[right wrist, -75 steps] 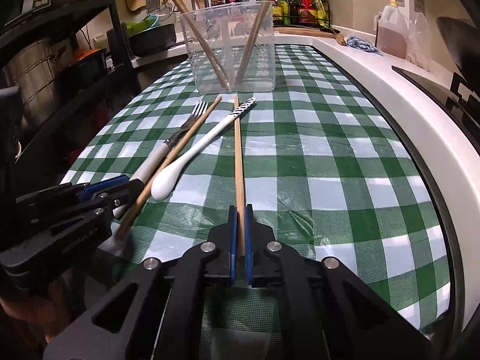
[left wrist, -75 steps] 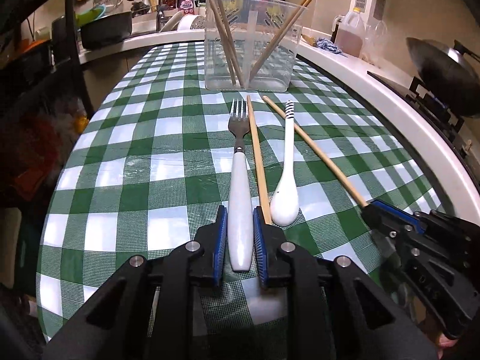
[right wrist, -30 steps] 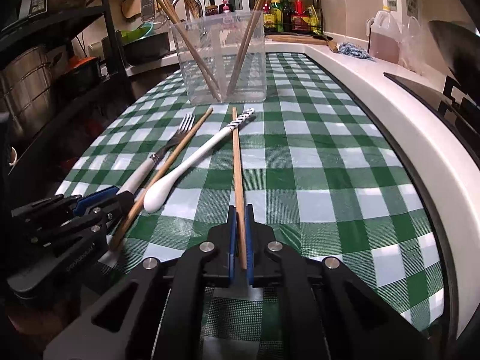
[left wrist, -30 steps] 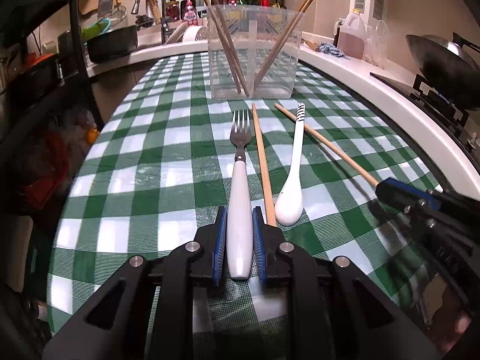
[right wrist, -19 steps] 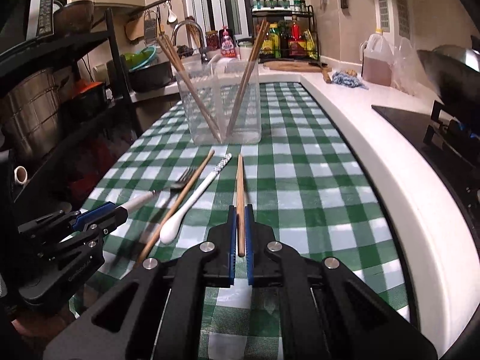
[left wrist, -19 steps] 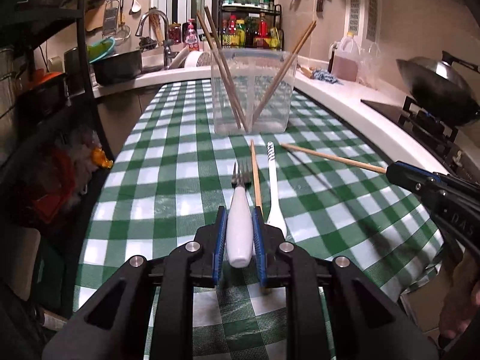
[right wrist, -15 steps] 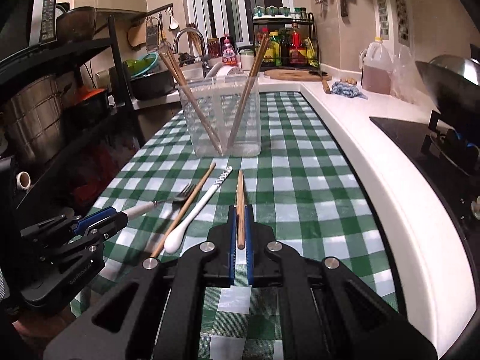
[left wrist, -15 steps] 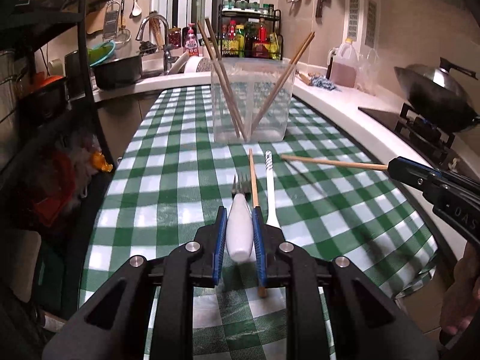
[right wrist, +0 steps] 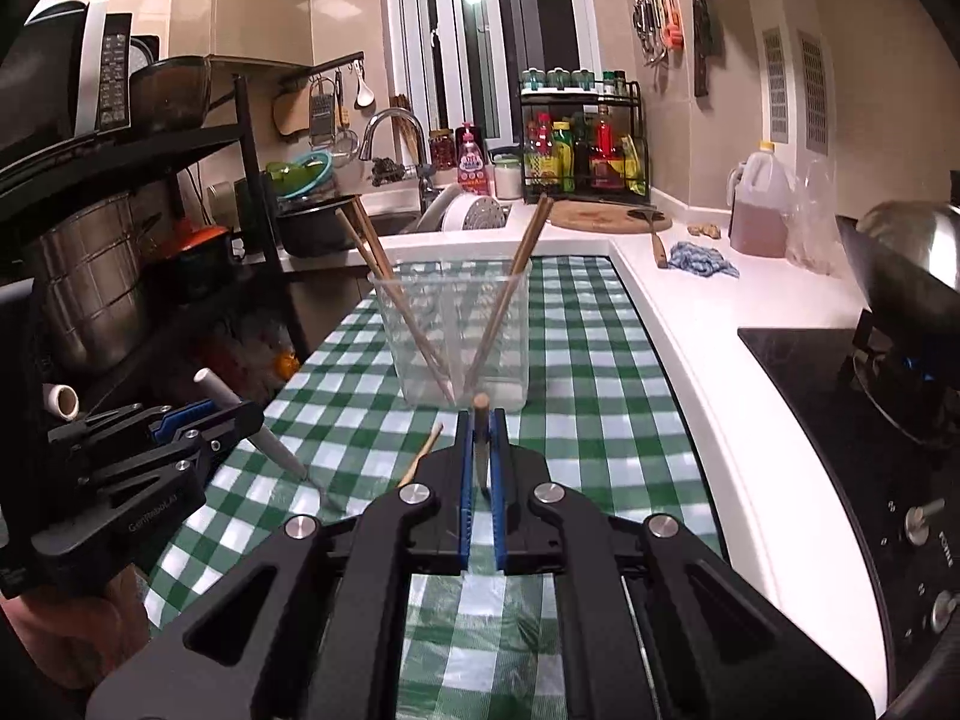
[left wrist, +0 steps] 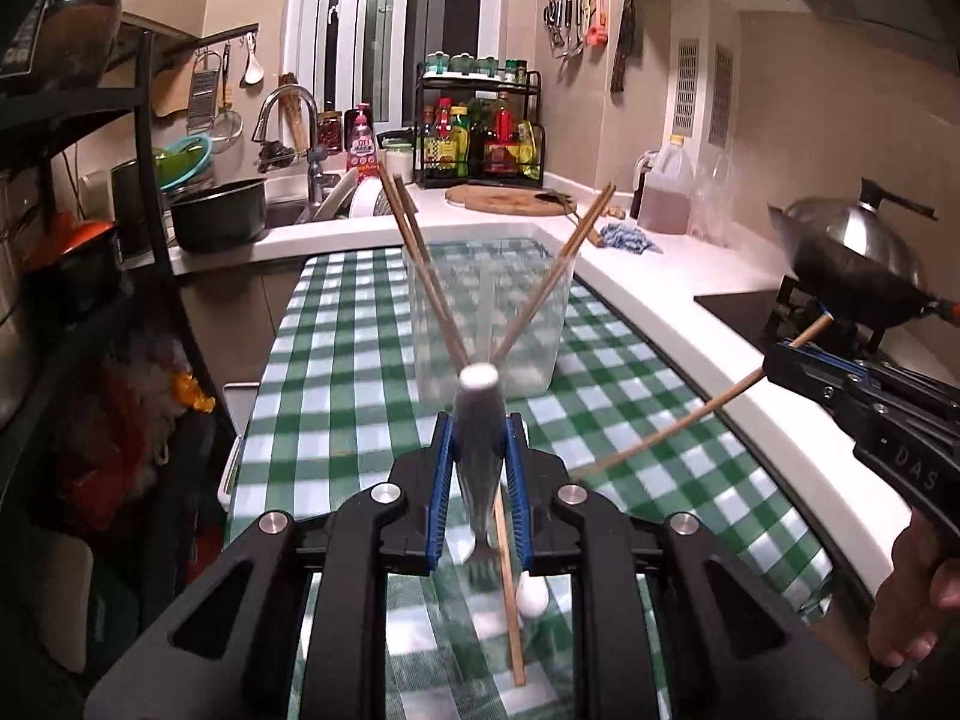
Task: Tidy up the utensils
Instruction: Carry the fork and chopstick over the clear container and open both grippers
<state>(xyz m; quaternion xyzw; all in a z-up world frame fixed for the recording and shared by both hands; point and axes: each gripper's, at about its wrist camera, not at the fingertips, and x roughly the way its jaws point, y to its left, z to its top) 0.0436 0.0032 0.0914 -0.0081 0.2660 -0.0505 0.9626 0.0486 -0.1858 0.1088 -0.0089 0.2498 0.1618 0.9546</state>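
Observation:
My left gripper (left wrist: 478, 438) is shut on the white-handled fork (left wrist: 478, 420), lifted above the table with its tines pointing down; it also shows in the right wrist view (right wrist: 264, 435). My right gripper (right wrist: 478, 429) is shut on a wooden chopstick (right wrist: 480, 438), also lifted; the left wrist view shows it (left wrist: 678, 426) sticking out of that gripper (left wrist: 780, 360). A clear plastic container (left wrist: 489, 324) (right wrist: 459, 336) ahead holds three chopsticks. One chopstick (left wrist: 507, 588) and a white spoon (left wrist: 532, 597) lie on the checked tablecloth below the left gripper.
A white counter (right wrist: 720, 324) runs along the right with a wok (left wrist: 852, 264) on a stove, an oil jug (right wrist: 759, 210) and a blue cloth (right wrist: 702, 258). A black shelf rack (right wrist: 120, 240) with pots stands left. The sink (right wrist: 420, 204) is behind.
Both grippers have risen well above the table and tilted up. The fork and the chopstick have swung tip-down in their grips. The other chopstick and the spoon stay on the cloth.

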